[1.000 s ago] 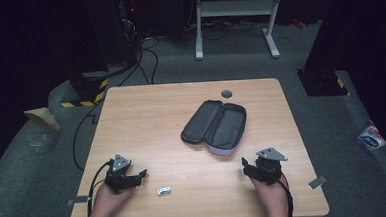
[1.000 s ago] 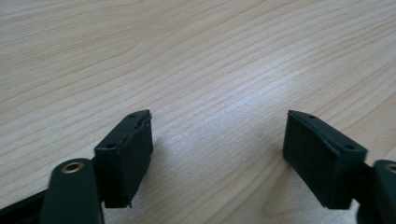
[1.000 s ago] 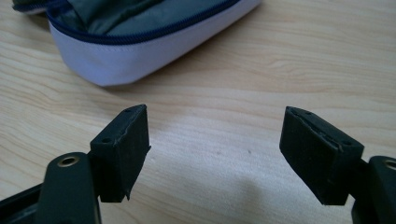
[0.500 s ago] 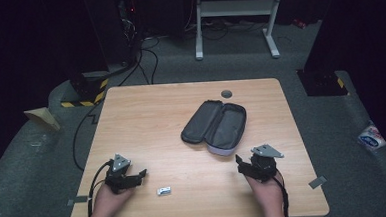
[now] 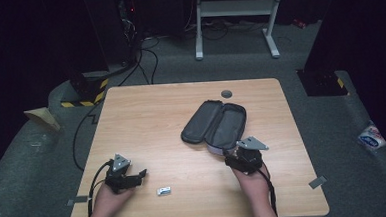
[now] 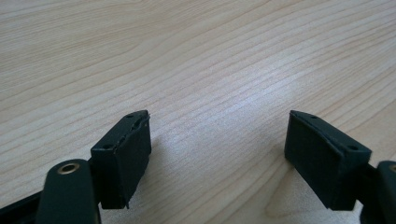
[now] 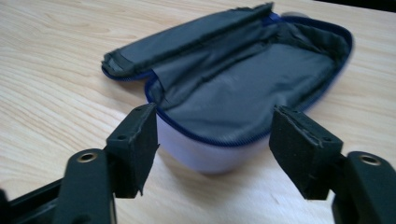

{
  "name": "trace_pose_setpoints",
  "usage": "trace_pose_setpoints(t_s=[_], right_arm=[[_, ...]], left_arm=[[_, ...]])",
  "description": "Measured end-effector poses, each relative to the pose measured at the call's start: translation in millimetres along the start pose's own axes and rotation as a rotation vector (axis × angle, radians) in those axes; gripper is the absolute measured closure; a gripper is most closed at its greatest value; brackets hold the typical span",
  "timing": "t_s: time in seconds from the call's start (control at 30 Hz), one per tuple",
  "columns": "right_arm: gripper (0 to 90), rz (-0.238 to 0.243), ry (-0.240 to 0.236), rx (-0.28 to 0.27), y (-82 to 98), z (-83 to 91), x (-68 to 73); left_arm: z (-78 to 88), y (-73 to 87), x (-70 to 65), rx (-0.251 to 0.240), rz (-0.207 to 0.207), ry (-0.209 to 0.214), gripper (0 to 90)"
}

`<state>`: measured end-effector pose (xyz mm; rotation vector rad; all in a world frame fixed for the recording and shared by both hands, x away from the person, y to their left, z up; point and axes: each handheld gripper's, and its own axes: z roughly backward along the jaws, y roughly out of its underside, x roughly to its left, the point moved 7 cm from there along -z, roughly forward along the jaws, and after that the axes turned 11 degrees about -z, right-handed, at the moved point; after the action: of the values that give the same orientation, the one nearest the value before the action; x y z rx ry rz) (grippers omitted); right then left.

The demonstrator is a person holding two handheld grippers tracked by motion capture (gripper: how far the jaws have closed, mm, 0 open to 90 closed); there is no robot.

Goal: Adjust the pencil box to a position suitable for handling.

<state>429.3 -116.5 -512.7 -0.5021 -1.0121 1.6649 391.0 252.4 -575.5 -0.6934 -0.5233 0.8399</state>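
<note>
Dark floor and cabling are surrounding the bench [image 5: 146, 121]. Right hand-held gripper [image 5: 232, 159], jaws apart and just closing with nothing between them, is nearing the open pouch [image 5: 217, 126] at centre; pushing its rim could slide it. Pouch is lying empty. Left hand-held gripper [image 5: 138, 175] is idling open at lower left.

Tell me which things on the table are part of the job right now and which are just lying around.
In use: open pouch; right gripper, jaws open and just been closing, nearing its end.
Lying about: small metal clip; dark round disc; left gripper, open over bare table.
</note>
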Motion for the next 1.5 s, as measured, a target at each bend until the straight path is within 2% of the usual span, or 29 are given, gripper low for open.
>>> trace_pose_setpoints(t_s=[0.13, 0.23, 0.33, 0.4, 0.47, 0.53, 0.6, 0.8, 0.83, 0.93, 0.97, 1.0, 1.1, 1.13, 1.17, 1.2, 1.23, 1.27, 1.33, 1.37, 1.4, 1.43, 1.5], right_arm=[[39.9, 0.016, -0.030, -0.003, -6.1, -7.7, 7.5], [41.0, 0.033, -0.023, 0.007, -3.5, -10.2, 8.7], [45.5, 0.013, -0.058, 0.034, 3.3, -15.6, 9.1], [45.8, 0.015, -0.055, 0.038, 4.2, -17.3, 9.3], [49.6, 0.037, -0.032, 0.037, 6.1, -20.0, 7.7], [50.9, 0.036, -0.033, 0.039, 7.1, -21.2, 6.6], [55.9, 0.012, -0.037, 0.057, 11.9, -23.0, 4.8], [71.2, 0.015, -0.069, 0.054, 19.7, -19.5, 9.8], [71.2, 0.015, -0.069, 0.054, 19.7, -19.5, 9.8], [76.5, 0.024, -0.086, 0.060, 26.1, -16.0, 21.0], [76.5, 0.024, -0.086, 0.060, 26.1, -16.0, 21.0], [77.9, 0.030, -0.098, 0.061, 28.6, -14.5, 29.0], [79.0, 0.033, -0.114, 0.052, 29.3, -13.4, 36.0], [79.3, 0.036, -0.130, 0.048, 30.2, -12.4, 45.4], [79.3, 0.036, -0.130, 0.048, 30.2, -12.4, 45.4], [79.3, 0.042, -0.152, 0.050, 31.6, -12.3, 55.8], [79.3, 0.042, -0.152, 0.050, 31.6, -12.3, 55.8], [79.0, 0.056, -0.174, 0.054, 34.3, -13.1, 69.7], [78.6, 0.065, -0.182, 0.054, 35.3, -13.6, 74.4], [77.3, 0.077, -0.186, 0.056, 36.8, -14.2, 80.6], [71.6, 0.085, -0.202, 0.060, 39.3, -15.7, 91.3], [71.6, 0.085, -0.202, 0.060, 39.3, -15.7, 91.3], [65.9, 0.092, -0.206, 0.058, 38.4, -15.5, 97.2]], left_arm=[[0.1, 0.1, 0.0, 0.001, 0.000, 0.000, 23.0], [0.3, 0.2, 0.0, 0.003, -0.001, 0.001, 23.0], [0.1, 0.0, -0.1, -0.001, 0.002, -0.001, 23.0], [0.3, 0.2, -0.3, 0.000, 0.003, -0.001, 23.0], [0.9, 0.7, -0.2, 0.000, 0.001, -0.004, 23.1], [1.2, 0.9, -0.2, 0.000, 0.000, -0.005, 23.1], [1.4, 1.0, -0.1, 0.001, 0.000, -0.006, 23.2], [1.4, 1.0, -0.1, 0.001, 0.000, -0.006, 23.2], [1.3, 1.0, -0.1, 0.001, 0.000, -0.006, 23.2], [1.4, 1.0, -0.1, 0.001, 0.000, -0.006, 23.2], [1.4, 1.0, -0.1, 0.001, 0.000, -0.006, 23.2], [1.3, 1.0, -0.1, 0.001, 0.000, -0.006, 23.2], [1.3, 1.0, -0.1, 0.001, 0.000, -0.006, 23.2], [1.3, 1.0, 0.0, 0.001, 0.001, -0.005, 23.2], [1.3, 1.0, 0.0, 0.001, 0.001, -0.005, 23.2], [1.3, 1.0, 0.0, 0.000, 0.001, -0.005, 23.2], [1.3, 1.0, 0.0, 0.000, 0.001, -0.005, 23.2], [1.1, 0.9, 0.0, -0.002, 0.000, -0.005, 23.2], [1.1, 0.8, 0.0, -0.002, 0.000, -0.005, 23.2], [1.1, 0.8, 0.0, -0.002, 0.000, -0.005, 23.2], [1.1, 0.8, 0.0, -0.002, 0.000, -0.005, 23.2], [1.1, 0.8, 0.0, -0.002, 0.000, -0.005, 23.2], [1.2, 0.9, 0.0, -0.001, 0.000, -0.004, 23.2]])
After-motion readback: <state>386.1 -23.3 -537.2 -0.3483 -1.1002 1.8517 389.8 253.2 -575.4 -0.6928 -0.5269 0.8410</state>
